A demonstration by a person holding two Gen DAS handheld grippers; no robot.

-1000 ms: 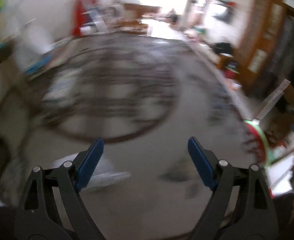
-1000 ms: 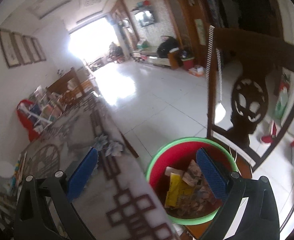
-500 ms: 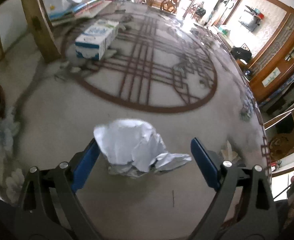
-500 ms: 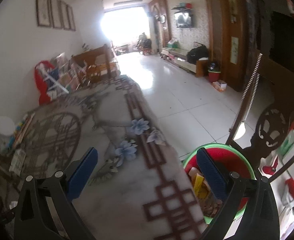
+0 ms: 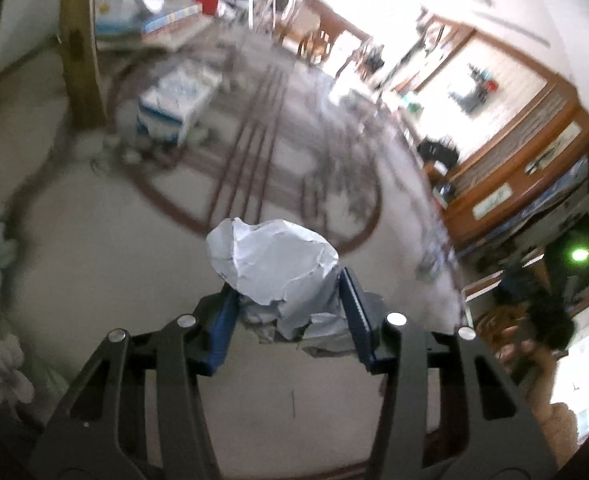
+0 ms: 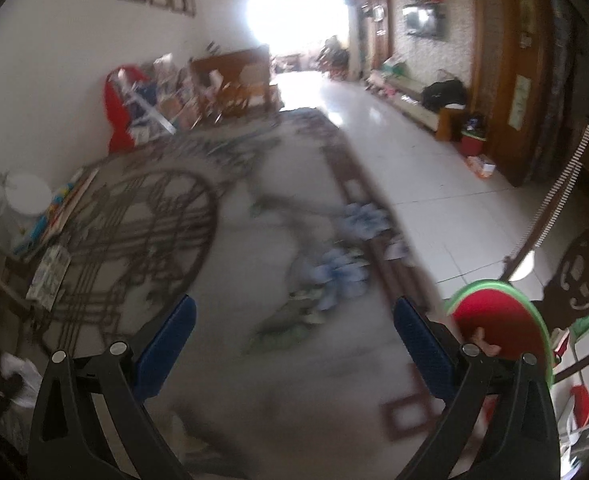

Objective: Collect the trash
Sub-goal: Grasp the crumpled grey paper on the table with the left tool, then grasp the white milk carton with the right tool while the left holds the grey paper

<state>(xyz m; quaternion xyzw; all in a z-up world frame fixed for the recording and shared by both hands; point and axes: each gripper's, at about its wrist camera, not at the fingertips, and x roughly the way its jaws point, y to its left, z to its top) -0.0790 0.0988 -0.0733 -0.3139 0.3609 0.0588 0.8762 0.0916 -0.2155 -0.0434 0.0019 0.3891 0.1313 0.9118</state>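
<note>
Left gripper (image 5: 290, 312) closing on crumpled paper (image 5: 274, 268), lower centre of frame. Squeeze firmly before lifting. Right gripper (image 6: 294, 344) wide, empty; red bin (image 6: 502, 324) lower right.

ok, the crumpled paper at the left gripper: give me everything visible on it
The crumpled paper is a white, creased wad, like thin sheet paper with torn edges, its rounded bulk upward and ragged folds below. It sits between the blue pads of the left gripper, whose jaws are closing; both pads touch its lower sides. Whether it rests on the patterned tablecloth is unclear.
</note>
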